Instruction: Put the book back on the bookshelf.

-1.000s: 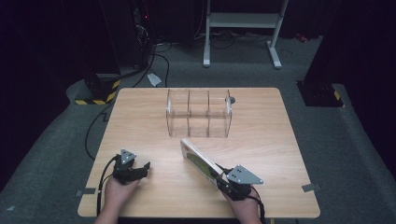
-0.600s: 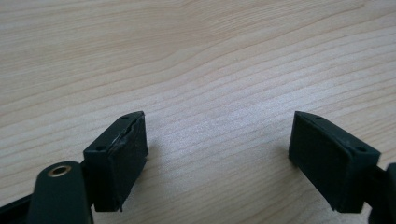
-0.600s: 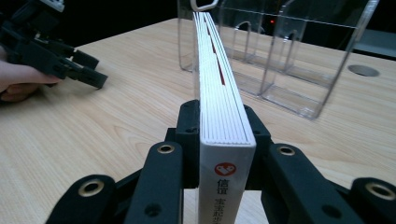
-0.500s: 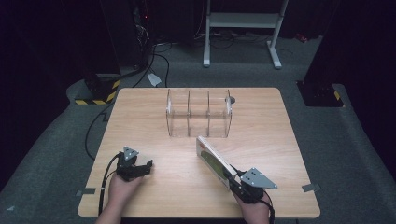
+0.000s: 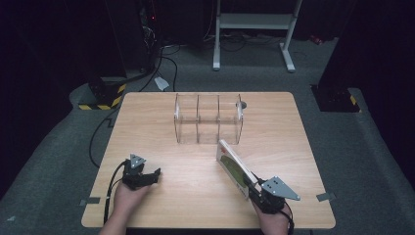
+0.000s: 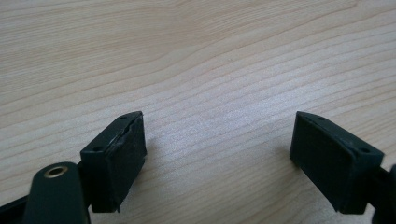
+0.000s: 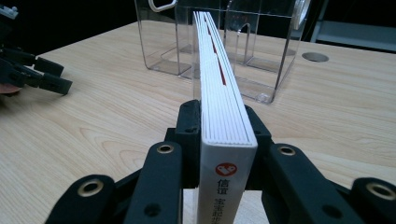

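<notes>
White book point(image 7: 219, 116) clamped in my right tool point(image 7: 219, 140)
Long axis aims at the clear acrylic organizer point(image 5: 208, 119); my left tool point(image 6: 219, 154) gapes empty over the wood surface point(image 5: 161, 137).

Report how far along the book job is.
Done: the book is picked up, clamped by its spine end in the right claw. In hand: it hangs before the clear divided holder, pointing at it. Left: slotting it into a compartment; all look empty. The left claw rests open over the table.
</notes>
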A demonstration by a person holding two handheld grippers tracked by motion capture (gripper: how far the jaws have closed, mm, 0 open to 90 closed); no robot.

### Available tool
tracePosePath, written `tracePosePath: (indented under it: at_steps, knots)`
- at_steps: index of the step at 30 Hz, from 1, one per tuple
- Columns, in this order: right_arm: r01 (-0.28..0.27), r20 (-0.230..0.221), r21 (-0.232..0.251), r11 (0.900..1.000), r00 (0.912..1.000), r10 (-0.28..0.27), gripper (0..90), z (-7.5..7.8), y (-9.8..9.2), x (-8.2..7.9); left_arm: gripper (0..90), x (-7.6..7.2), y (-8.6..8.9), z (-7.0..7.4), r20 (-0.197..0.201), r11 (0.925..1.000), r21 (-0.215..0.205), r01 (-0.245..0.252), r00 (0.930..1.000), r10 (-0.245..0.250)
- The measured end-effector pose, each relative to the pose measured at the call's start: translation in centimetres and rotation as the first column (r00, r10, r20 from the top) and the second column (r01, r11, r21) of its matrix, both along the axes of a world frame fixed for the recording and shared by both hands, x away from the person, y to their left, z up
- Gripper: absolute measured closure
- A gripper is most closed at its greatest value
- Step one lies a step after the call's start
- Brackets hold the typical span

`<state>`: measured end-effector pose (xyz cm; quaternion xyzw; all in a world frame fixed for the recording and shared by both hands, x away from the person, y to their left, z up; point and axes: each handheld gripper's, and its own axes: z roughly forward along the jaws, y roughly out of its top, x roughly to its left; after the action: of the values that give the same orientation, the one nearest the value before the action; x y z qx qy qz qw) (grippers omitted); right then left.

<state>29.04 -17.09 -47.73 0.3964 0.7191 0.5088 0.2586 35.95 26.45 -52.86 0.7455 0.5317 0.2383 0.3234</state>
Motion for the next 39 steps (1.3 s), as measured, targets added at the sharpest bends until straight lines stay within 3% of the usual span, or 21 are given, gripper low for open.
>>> tracePosePath:
  at_steps: [11,16,26,39]
  knots:
    - [0.077,0.022,-0.046,0.996,0.9968,-0.076,72.4,0.1,-0.2,0.0,18.5,-0.1,0.0,0.0,-0.002,0.9999,0.003,0.012,0.9999,-0.012]
    - [0.080,0.004,-0.046,0.996,0.9968,-0.080,66.8,0.0,0.0,0.3,18.5,-0.2,-0.1,0.0,0.000,0.9999,-0.003,0.013,0.9999,-0.013]
    - [0.066,-0.030,-0.045,0.997,0.9973,-0.067,75.1,0.3,0.6,0.6,19.1,-0.4,-0.2,0.0,0.004,0.9997,0.001,0.024,0.9997,-0.024]
    - [0.129,0.009,-0.042,0.991,0.9917,-0.128,75.6,2.5,1.9,1.1,19.0,-0.7,-0.2,0.0,0.003,0.9997,-0.004,0.022,0.9997,-0.022]
